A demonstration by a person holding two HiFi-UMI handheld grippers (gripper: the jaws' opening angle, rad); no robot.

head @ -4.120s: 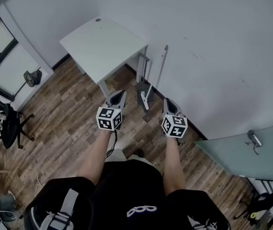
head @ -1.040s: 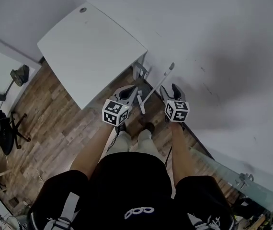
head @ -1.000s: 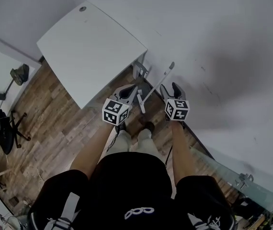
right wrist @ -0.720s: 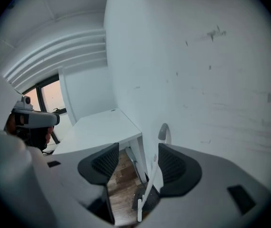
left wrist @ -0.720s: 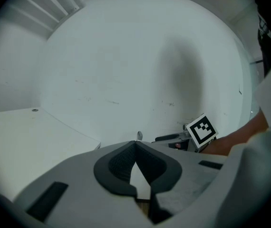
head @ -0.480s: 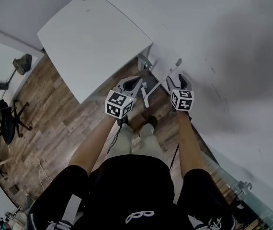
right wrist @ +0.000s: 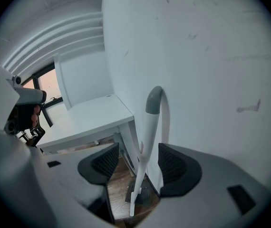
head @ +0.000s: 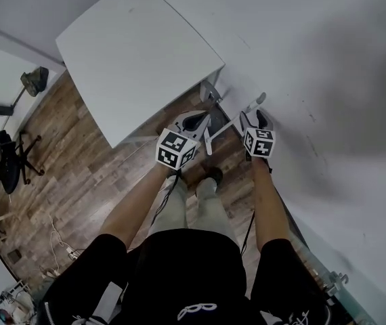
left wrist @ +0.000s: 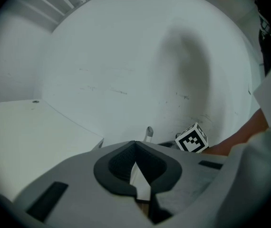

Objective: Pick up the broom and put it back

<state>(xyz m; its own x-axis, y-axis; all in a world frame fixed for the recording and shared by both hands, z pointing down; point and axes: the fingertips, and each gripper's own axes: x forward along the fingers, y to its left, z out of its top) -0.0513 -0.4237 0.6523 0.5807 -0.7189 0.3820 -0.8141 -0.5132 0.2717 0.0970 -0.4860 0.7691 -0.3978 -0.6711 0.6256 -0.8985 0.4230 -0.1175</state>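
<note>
- Nearest the head camera are the person's two forearms, reaching forward and down over a wooden floor (head: 78,154).
- The left hand-held gripper (left wrist: 135,148) has its jaws pressed together on a flat white handle end (left wrist: 139,182). The end pokes back towards the camera from between the dark pads.
- The right hand-held gripper (right wrist: 139,164) is just to the right of the left one, near the wall. Its jaws stand apart, one on each side of the broom handle (right wrist: 149,127), with a gap showing on the left side.
- The broom handle is white with a grey hooked tip (right wrist: 154,99). Its long axis stands steeply, running up through the right jaws and down to a dark head (right wrist: 142,194) on the floor. Whether that dark part is bristles or a dustpan is not clear.
- The coming move turns on this: the broom handle sits inside the right jaws, so the right hand looks the one to close and lift it.
- Only the right gripper view shows the handle reaching down to the floor. Only the left gripper view shows the white end clamped, with the grey tip and the right marker cube (left wrist: 192,137) beyond. Whether the clamped end belongs to the same broom or to a second handle cannot be told.
- Farther off, a white tabletop (head: 139,53) stands on the left, its corner close to the broom.
- Behind everything is a plain white wall (head: 328,80), just beside the broom tip.
</note>
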